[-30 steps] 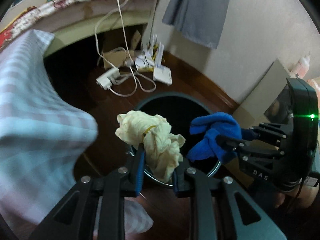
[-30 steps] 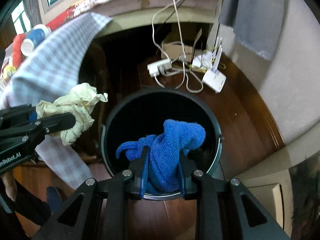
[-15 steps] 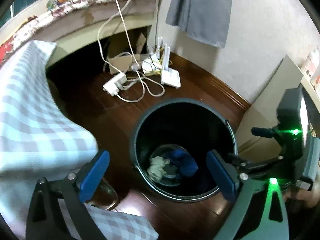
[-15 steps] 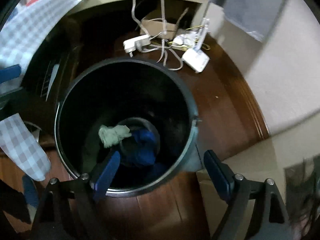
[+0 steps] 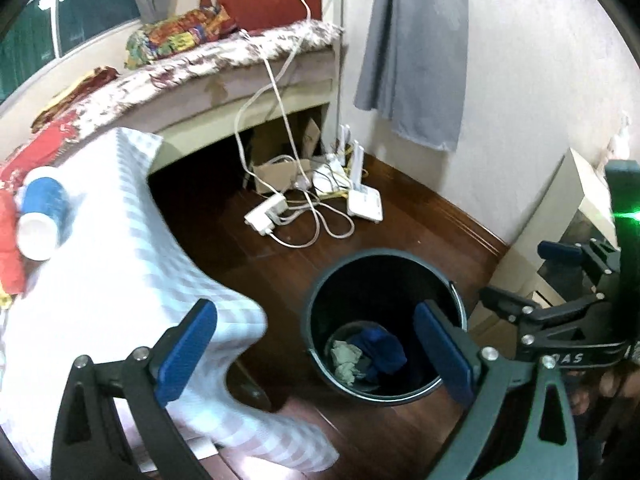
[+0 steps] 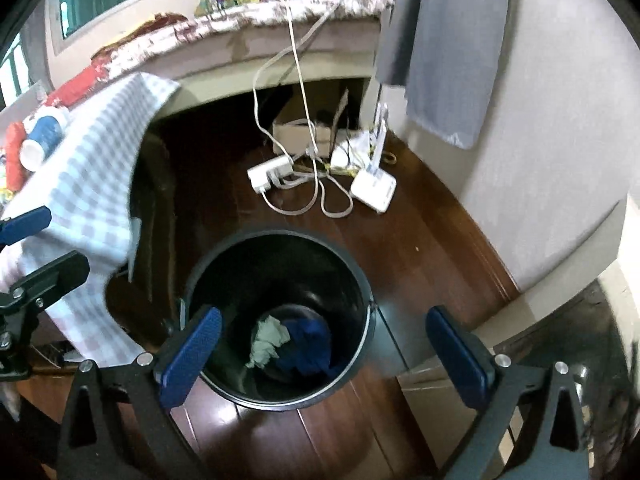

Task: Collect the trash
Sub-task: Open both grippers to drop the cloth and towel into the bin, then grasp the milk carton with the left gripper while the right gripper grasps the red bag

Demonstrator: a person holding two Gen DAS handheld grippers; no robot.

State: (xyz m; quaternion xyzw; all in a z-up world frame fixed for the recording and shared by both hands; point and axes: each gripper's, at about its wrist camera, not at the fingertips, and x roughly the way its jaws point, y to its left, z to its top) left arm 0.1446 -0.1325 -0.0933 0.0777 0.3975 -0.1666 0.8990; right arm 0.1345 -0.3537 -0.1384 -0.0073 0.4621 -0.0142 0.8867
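Note:
A black round bin (image 5: 320,300) (image 6: 360,280) stands on the dark wooden floor. At its bottom lie a cream crumpled rag (image 5: 346,362) (image 6: 268,340) and a blue cloth (image 5: 382,346) (image 6: 308,346). My left gripper (image 5: 316,354) is open and empty, raised above the bin's left side. My right gripper (image 6: 324,358) is open and empty, above the bin's near rim. The right gripper also shows at the right edge of the left wrist view (image 5: 560,320).
A table with a checked cloth (image 5: 112,248) (image 6: 92,184) stands left of the bin, with a blue-and-white cup (image 5: 42,216) on it. White power strip (image 5: 266,214), cables and router (image 5: 364,202) lie on the floor behind. A wall and grey hanging cloth (image 5: 416,48) are at right.
Both grippers opened over the bin and dropped the cream rag and the blue cloth into it. Both have since risen higher above the bin.

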